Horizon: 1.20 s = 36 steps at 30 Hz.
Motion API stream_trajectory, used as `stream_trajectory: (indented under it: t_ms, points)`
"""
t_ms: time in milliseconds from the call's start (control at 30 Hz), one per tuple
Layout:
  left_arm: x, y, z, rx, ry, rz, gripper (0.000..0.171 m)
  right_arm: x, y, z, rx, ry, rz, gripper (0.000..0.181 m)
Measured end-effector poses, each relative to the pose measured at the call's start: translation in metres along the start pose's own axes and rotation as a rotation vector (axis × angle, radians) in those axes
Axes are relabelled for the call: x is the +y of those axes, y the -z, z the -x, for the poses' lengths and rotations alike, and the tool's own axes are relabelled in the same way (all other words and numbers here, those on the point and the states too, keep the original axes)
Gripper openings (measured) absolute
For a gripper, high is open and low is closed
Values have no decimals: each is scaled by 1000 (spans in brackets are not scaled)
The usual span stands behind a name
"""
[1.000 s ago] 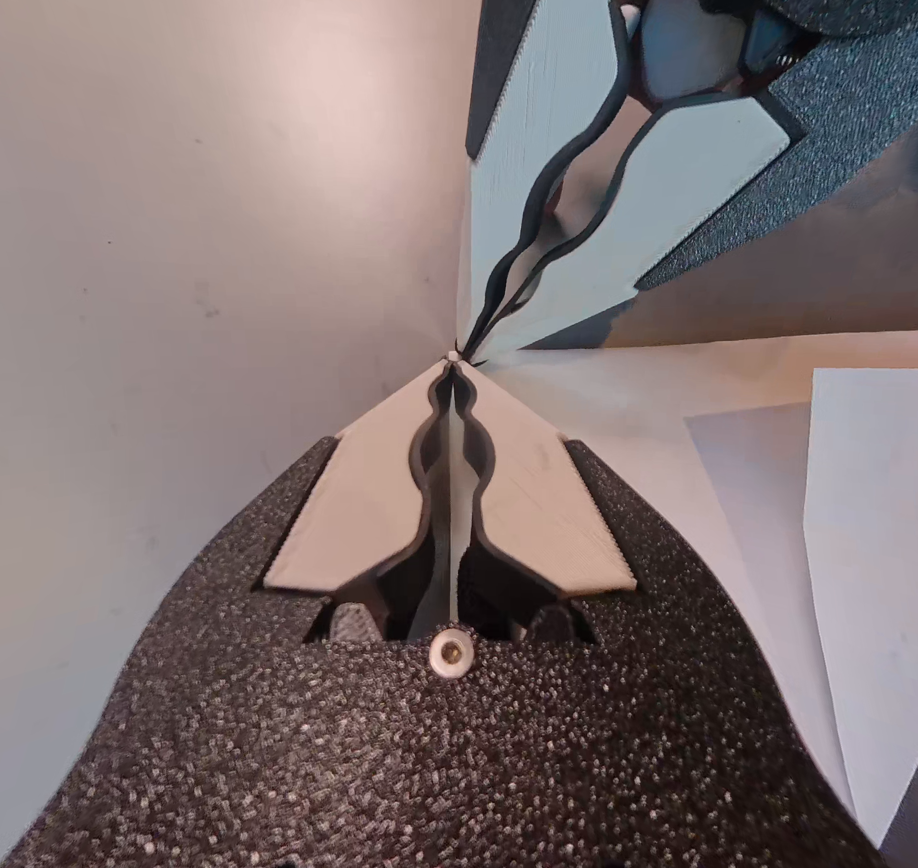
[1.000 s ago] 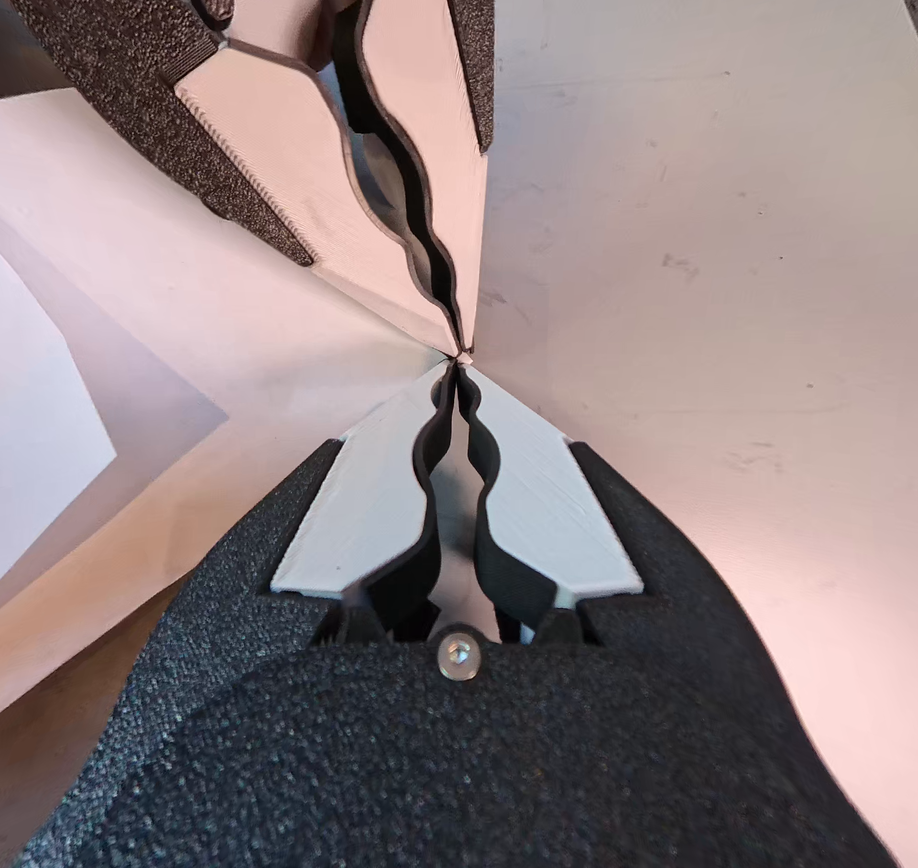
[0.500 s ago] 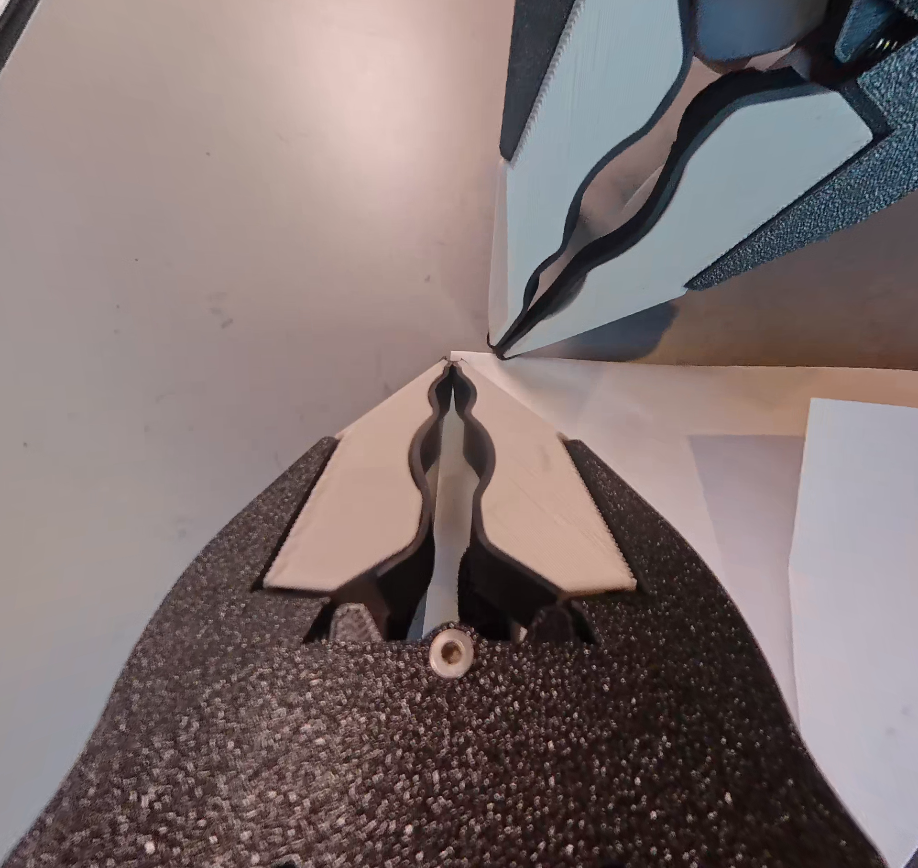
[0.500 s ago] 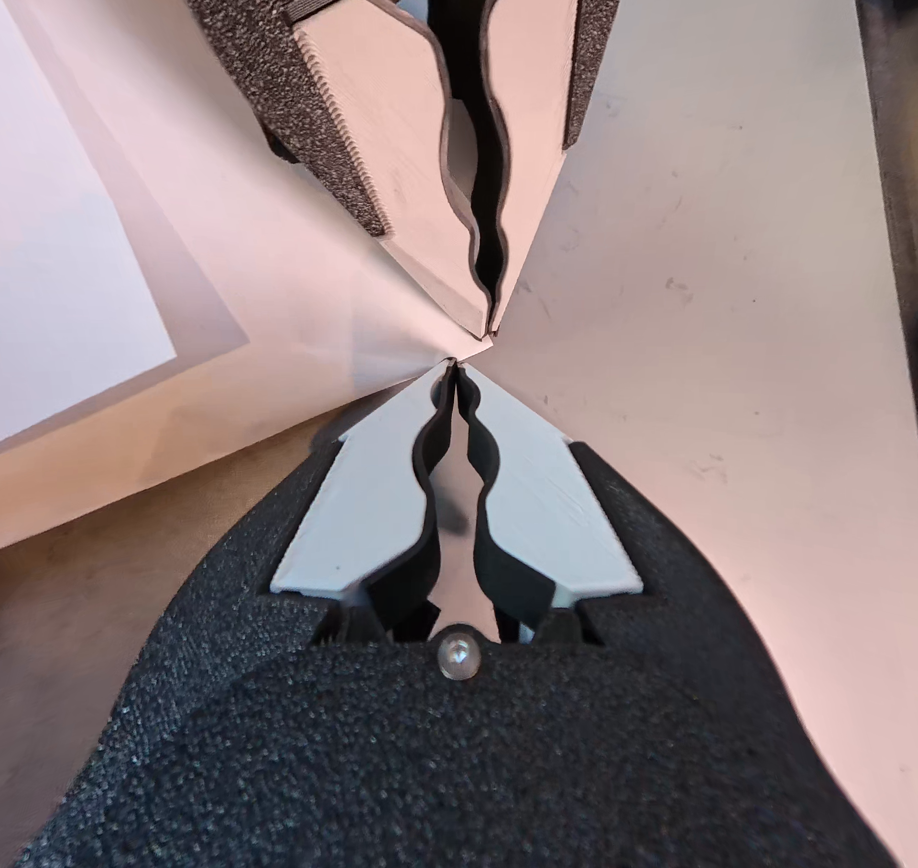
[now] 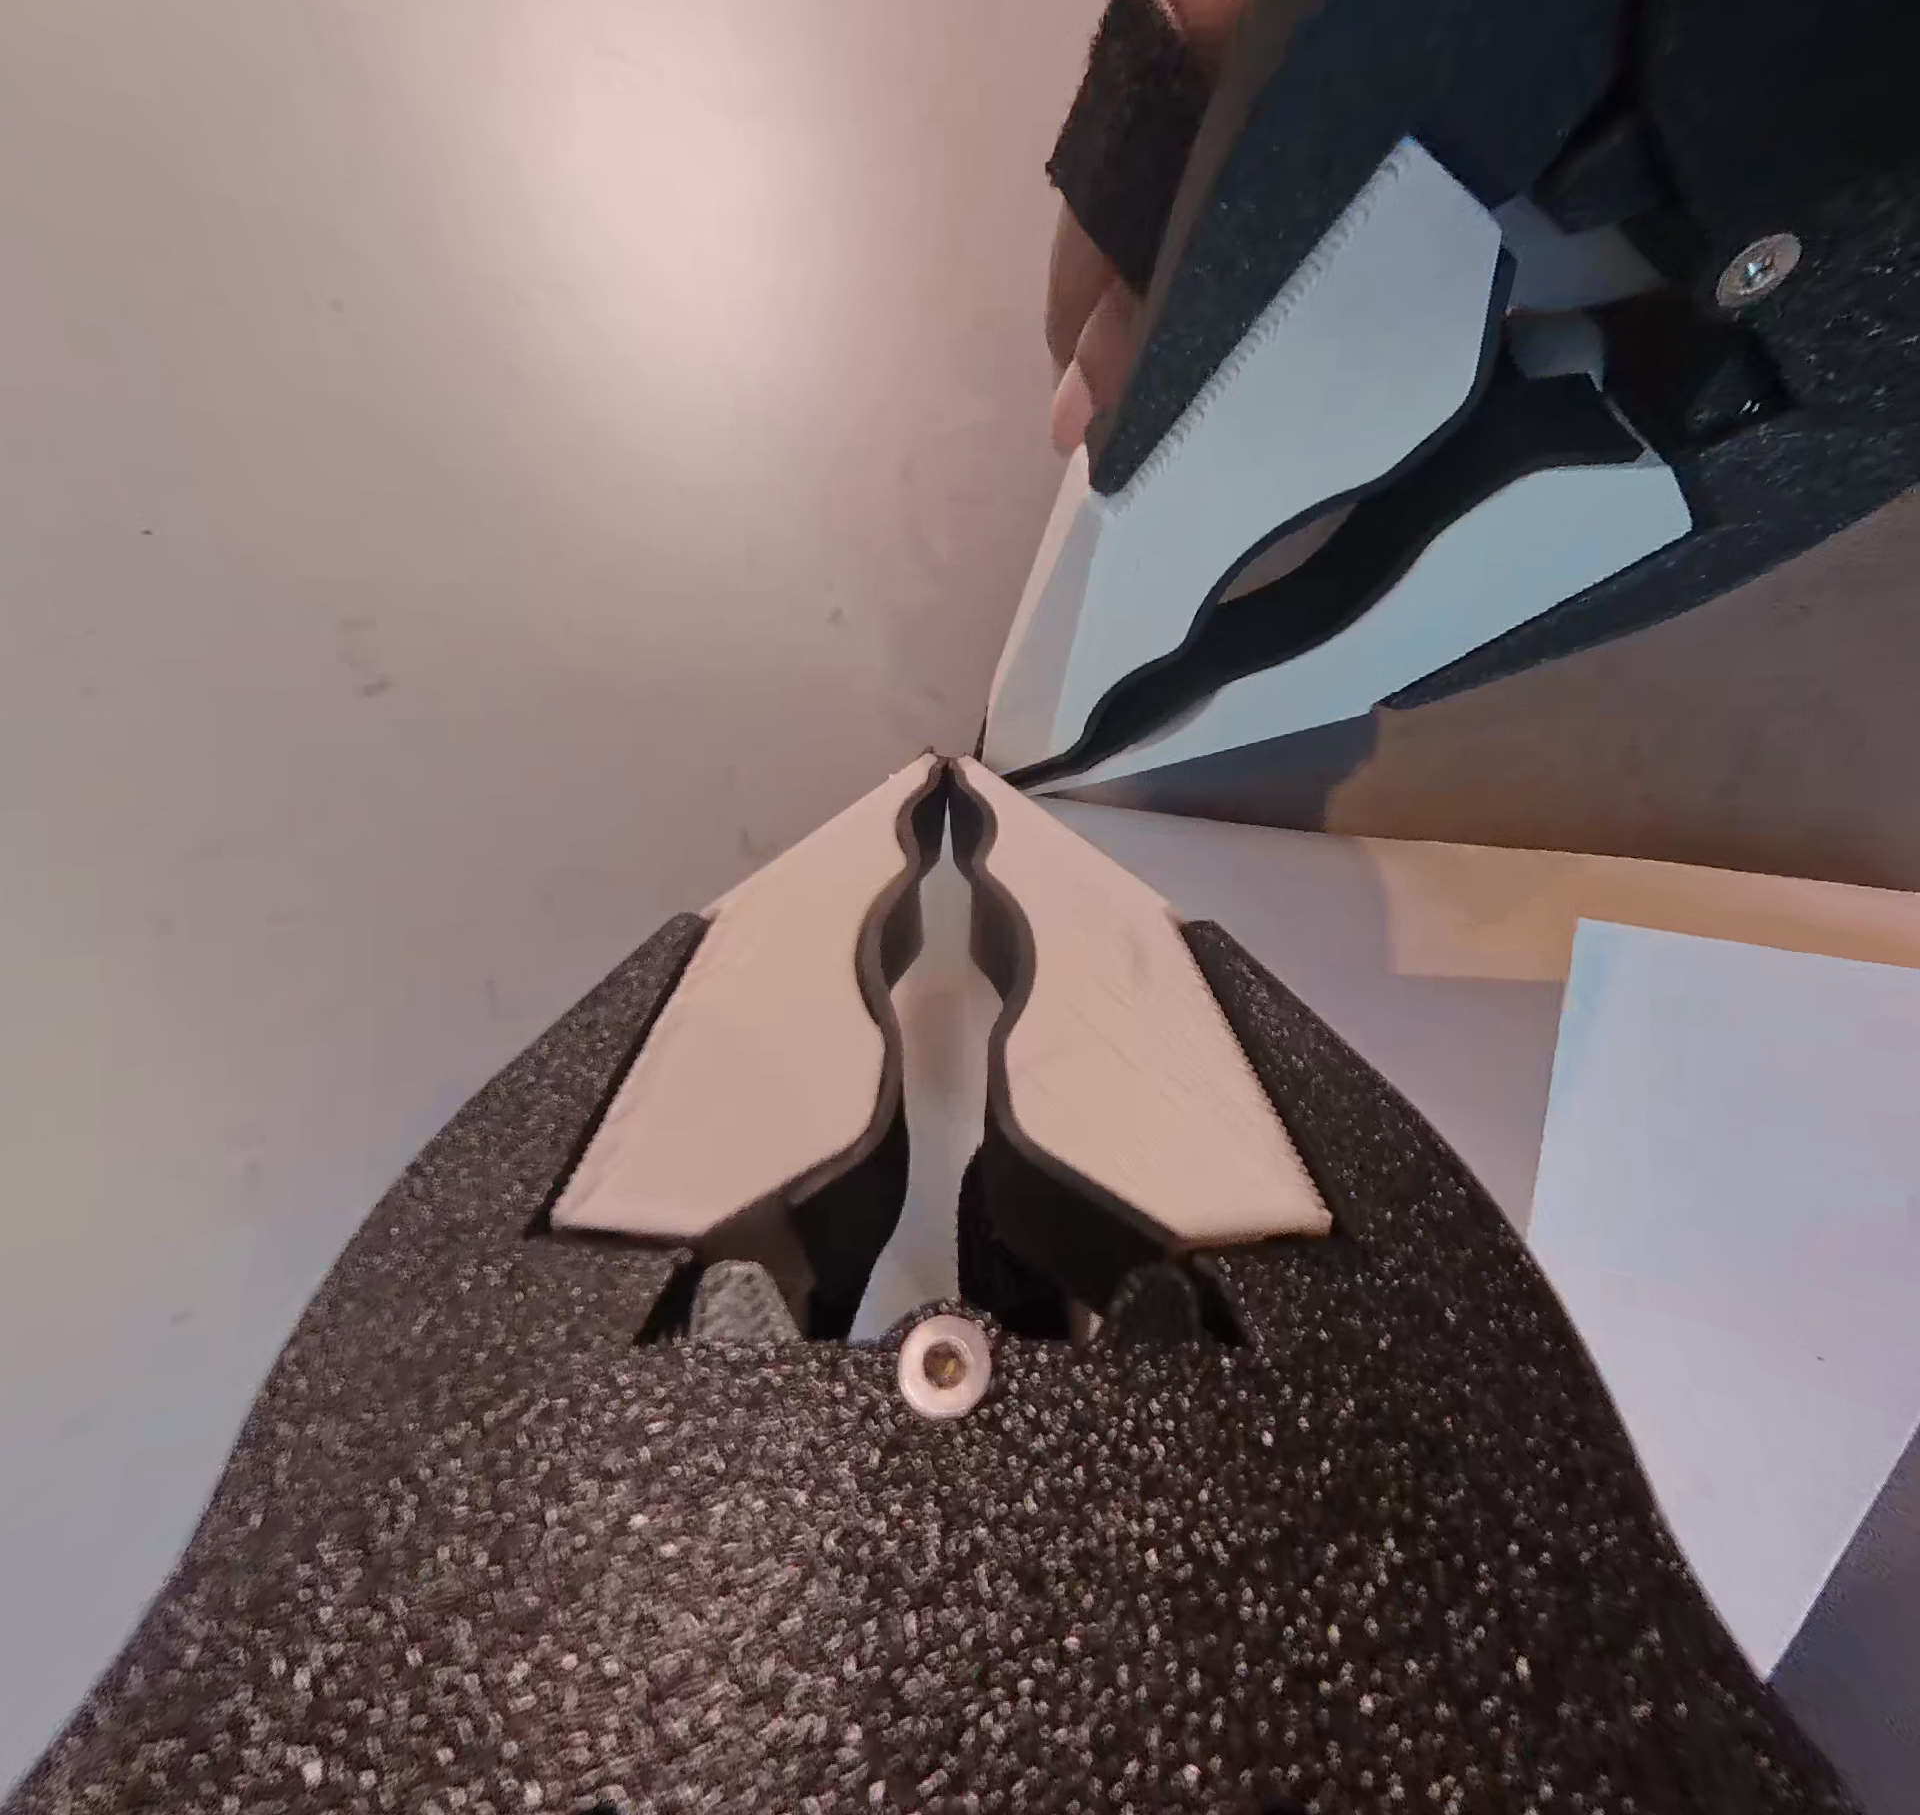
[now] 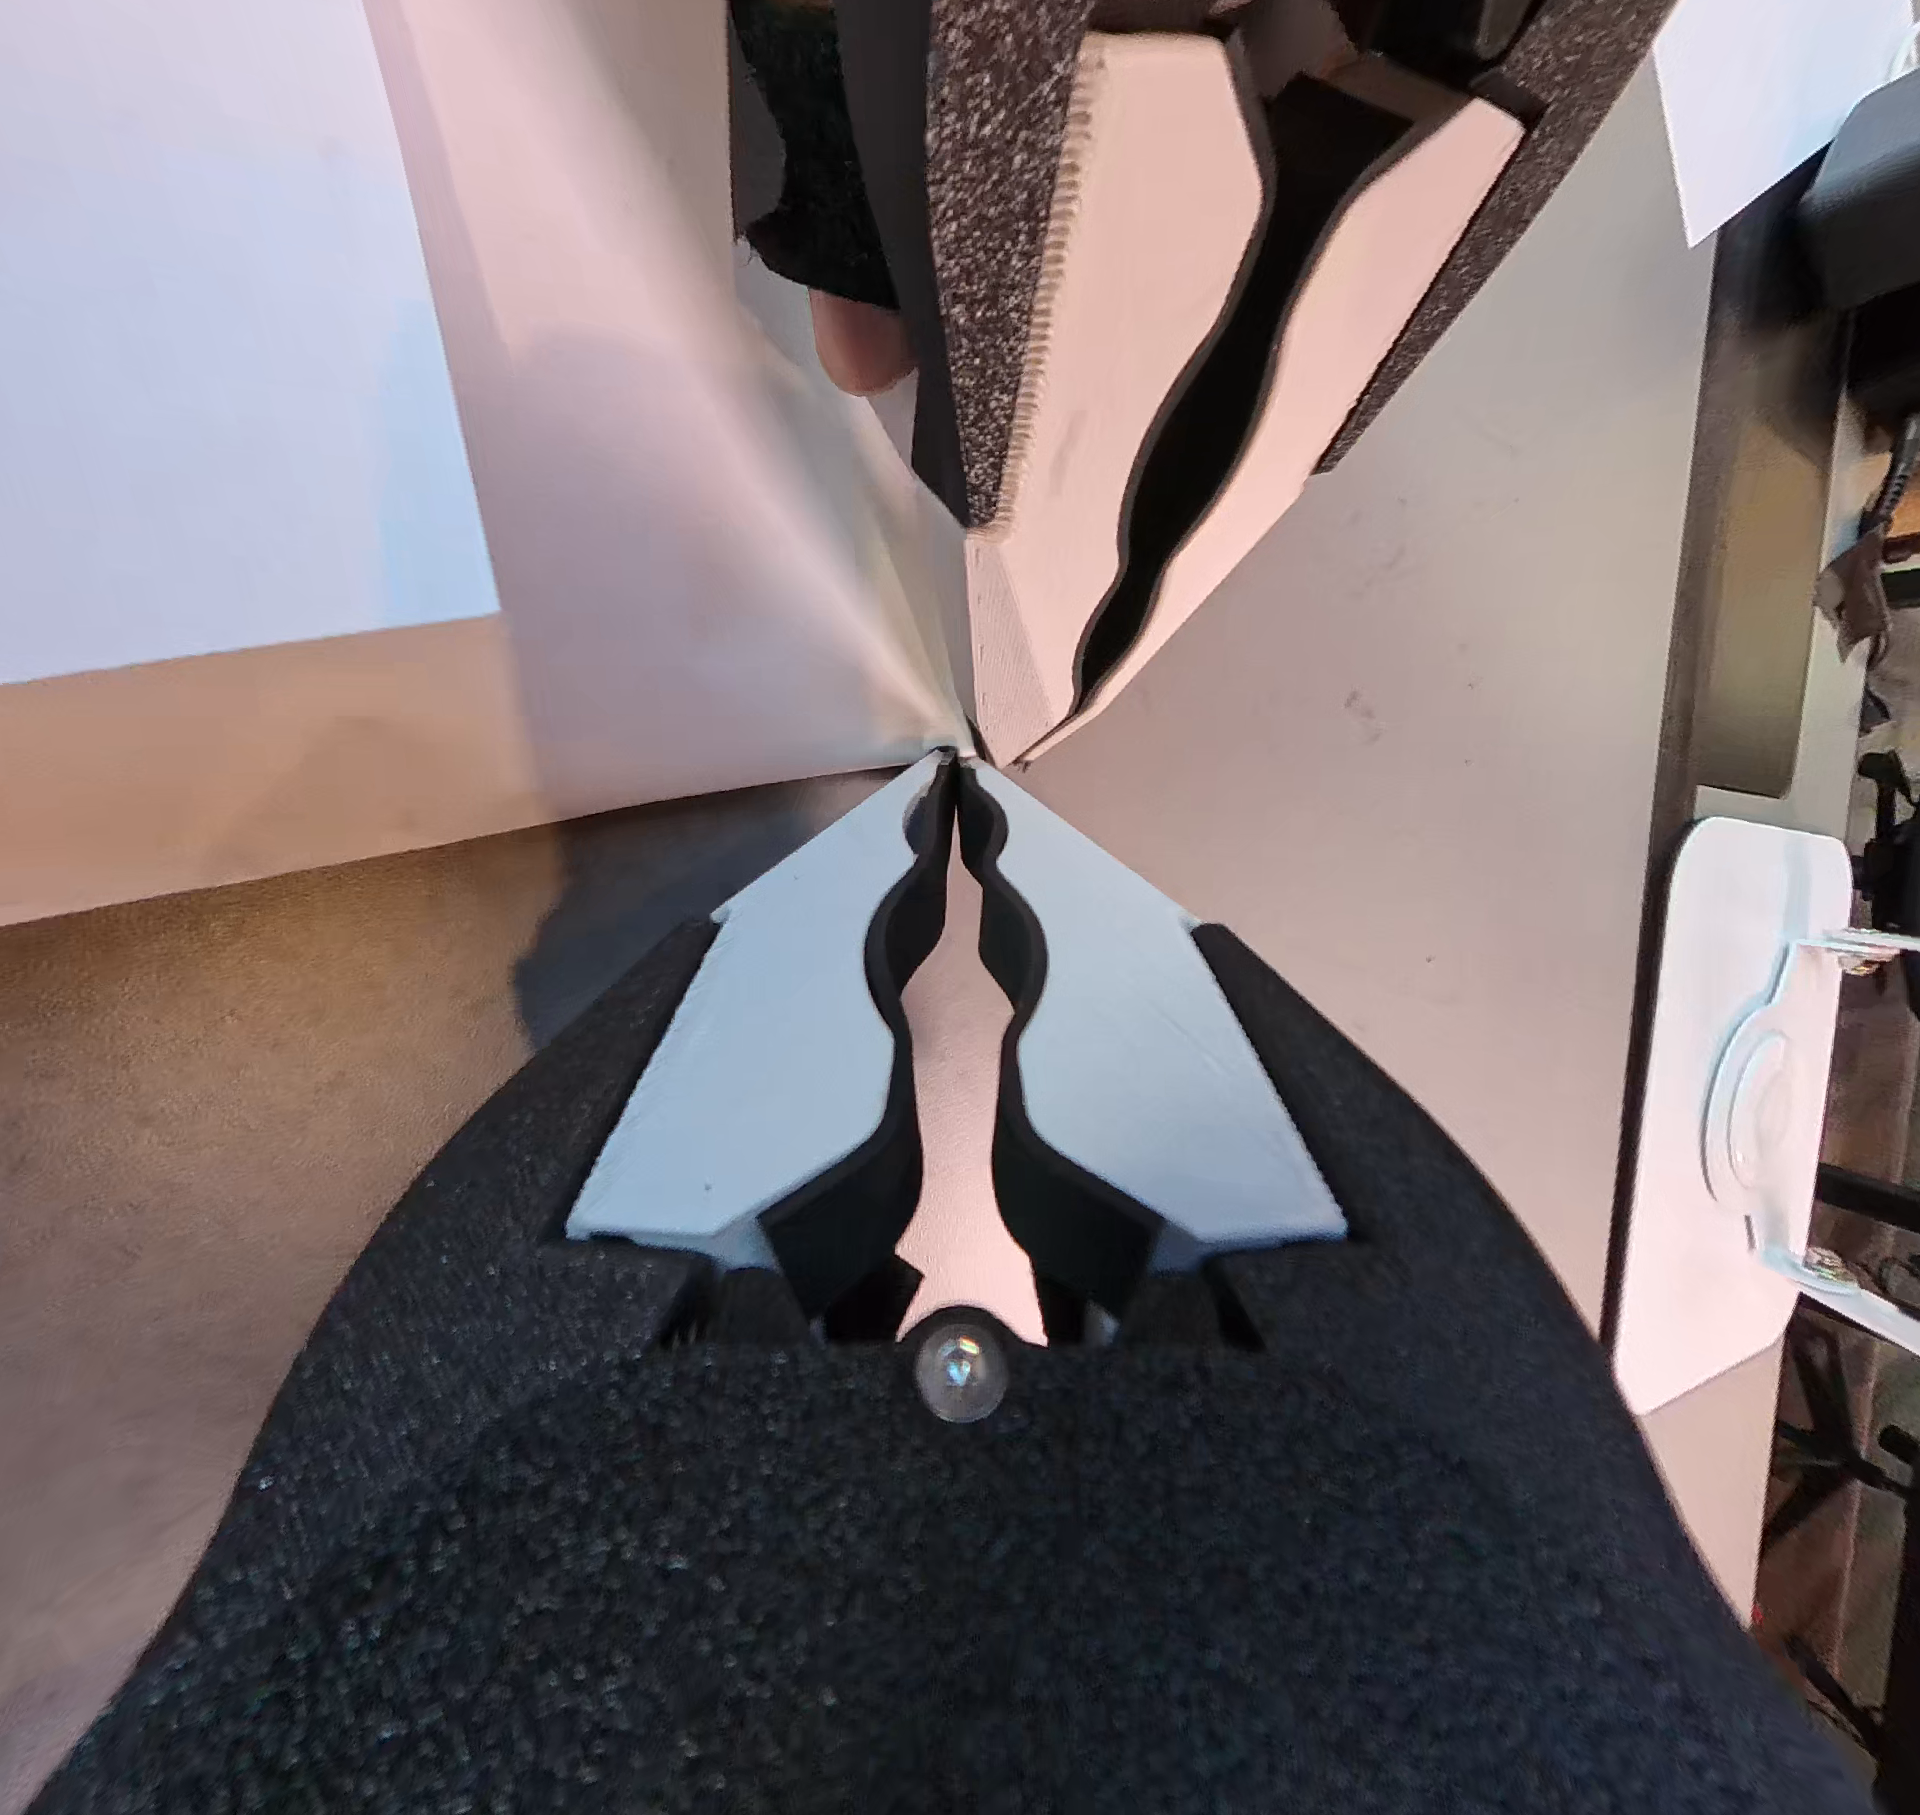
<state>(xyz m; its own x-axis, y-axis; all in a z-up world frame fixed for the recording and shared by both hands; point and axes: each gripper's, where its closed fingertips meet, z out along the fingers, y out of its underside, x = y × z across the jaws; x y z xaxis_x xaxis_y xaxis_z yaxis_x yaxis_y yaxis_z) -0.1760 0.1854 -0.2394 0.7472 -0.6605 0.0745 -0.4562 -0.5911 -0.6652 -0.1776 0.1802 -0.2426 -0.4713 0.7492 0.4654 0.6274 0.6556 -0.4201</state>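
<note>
Item 1. Left gripper (image 5: 948,759): black speckled body, pale jaws closed tip to tip on the corner of a sheet of paper (image 5: 1226,861). A sliver of the sheet shows in the wavy gap behind the tips.

Item 2. Right gripper (image 6: 951,757): dark body, pale grey jaws, likewise pressed together at the tips, pinching the same paper corner. The sheet fans out to the left of the tips in the right wrist view (lifted and curved near the pinch, flatter farther off).

Item 3. Relation of the two: tips nearly touching, meeting at the one corner from opposite sides. Each shows in the other's view, the right gripper at upper right of the left wrist view, the left gripper at top centre of the right wrist view.

Item 4. Hand (image 5: 1091,311) on the right gripper: fingers with a black strap across them, behind the body.

Item 5. Second white sheet (image 5: 1714,1246): lies on top of the held sheet, well apart from the jaws.

Item 6. Bench (image 5: 416,415): smooth pale surface with small scuffs, under both tools. Brownish where shaded below the paper.

Item 7. White plastic plate (image 6: 1756,1090) with a metal bracket: at the bench's right edge, dark clutter beyond it (too indistinct to name).
</note>
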Motion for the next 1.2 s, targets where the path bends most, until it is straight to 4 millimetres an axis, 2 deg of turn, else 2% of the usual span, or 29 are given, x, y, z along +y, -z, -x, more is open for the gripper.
stream_trajectory:
  t_ms: [400,633,1200]
  points:
    - [4,-2,1,-72,-64,-5,0,-3,4,9,21,56,-22,0]
    - [4,-2,1,-89,-71,-15,0,-5,6,13,76,204,5,0]
    - [4,-1,1,-107,-79,-15,0,-14,24,52,71,244,-30,0]
